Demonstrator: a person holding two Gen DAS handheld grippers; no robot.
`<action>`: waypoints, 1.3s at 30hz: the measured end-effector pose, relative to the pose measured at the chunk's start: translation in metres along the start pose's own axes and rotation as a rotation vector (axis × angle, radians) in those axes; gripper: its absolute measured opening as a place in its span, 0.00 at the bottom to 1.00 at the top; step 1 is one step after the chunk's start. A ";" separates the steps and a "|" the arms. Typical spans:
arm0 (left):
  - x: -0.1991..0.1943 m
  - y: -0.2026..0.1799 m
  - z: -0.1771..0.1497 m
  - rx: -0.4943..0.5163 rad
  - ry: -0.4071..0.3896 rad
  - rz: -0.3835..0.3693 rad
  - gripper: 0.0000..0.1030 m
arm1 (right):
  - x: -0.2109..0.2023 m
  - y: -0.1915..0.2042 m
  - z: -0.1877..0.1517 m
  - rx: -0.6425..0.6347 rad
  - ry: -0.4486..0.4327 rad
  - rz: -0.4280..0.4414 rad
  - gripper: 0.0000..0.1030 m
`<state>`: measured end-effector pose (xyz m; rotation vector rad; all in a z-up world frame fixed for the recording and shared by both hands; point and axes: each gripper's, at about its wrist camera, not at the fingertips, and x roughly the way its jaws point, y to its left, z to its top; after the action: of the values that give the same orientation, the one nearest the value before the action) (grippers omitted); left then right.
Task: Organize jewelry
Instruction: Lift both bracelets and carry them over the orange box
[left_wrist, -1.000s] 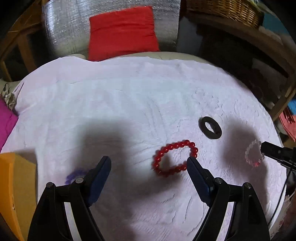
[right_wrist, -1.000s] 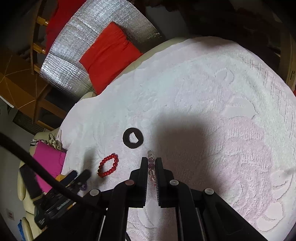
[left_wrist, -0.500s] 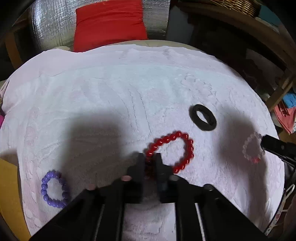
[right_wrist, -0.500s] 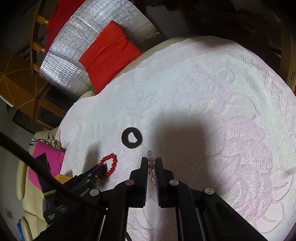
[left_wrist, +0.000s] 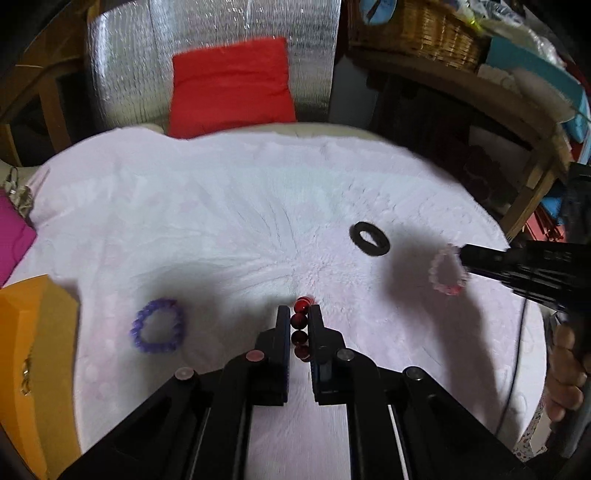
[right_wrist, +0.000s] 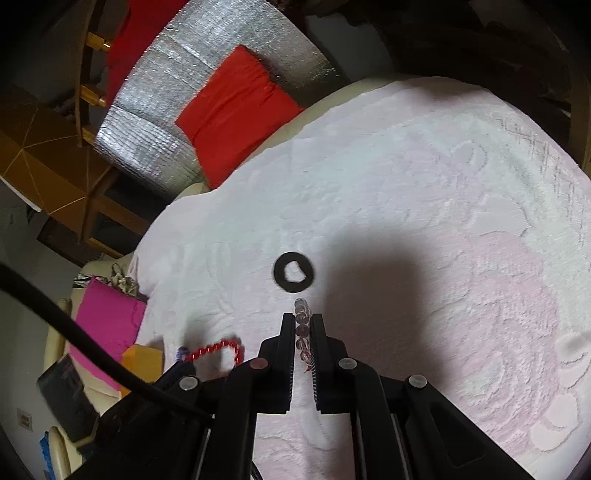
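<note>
My left gripper (left_wrist: 298, 321) is shut on a red bead bracelet (left_wrist: 300, 328) and holds it above the pale towel (left_wrist: 240, 229); the bracelet also shows hanging in the right wrist view (right_wrist: 218, 350). My right gripper (right_wrist: 302, 328) is shut on a clear-and-pink bead bracelet (right_wrist: 302, 325), which the left wrist view shows dangling (left_wrist: 447, 269). A purple bead bracelet (left_wrist: 157, 325) lies on the towel at the left. A black ring-shaped band (left_wrist: 369, 238) lies on the towel, just beyond my right gripper (right_wrist: 294, 272).
An orange box (left_wrist: 33, 354) stands at the left edge of the towel. A magenta cloth (right_wrist: 107, 325) lies beside it. A red cushion (left_wrist: 231, 86) leans on a silver foil backrest (left_wrist: 210, 51) behind. A wicker basket (left_wrist: 417, 33) sits on a wooden shelf at the right.
My left gripper closed on the red bracelet and lifted it off the towel, pulling back and uncovering the purple bracelet. My right gripper kept hold of the clear bracelet, raised off the towel.
</note>
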<state>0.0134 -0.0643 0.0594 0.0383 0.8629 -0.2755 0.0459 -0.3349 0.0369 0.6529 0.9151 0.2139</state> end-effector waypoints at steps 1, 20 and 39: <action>-0.007 0.001 -0.002 -0.003 -0.009 0.000 0.09 | -0.001 0.002 -0.002 -0.002 -0.001 0.006 0.08; -0.136 0.019 -0.039 -0.003 -0.151 0.195 0.09 | -0.009 0.076 -0.040 -0.121 -0.023 0.155 0.08; -0.196 0.047 -0.055 -0.035 -0.242 0.288 0.09 | -0.009 0.138 -0.079 -0.242 -0.044 0.217 0.08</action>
<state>-0.1363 0.0329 0.1674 0.0943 0.6115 0.0061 -0.0089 -0.1957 0.0924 0.5293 0.7605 0.4944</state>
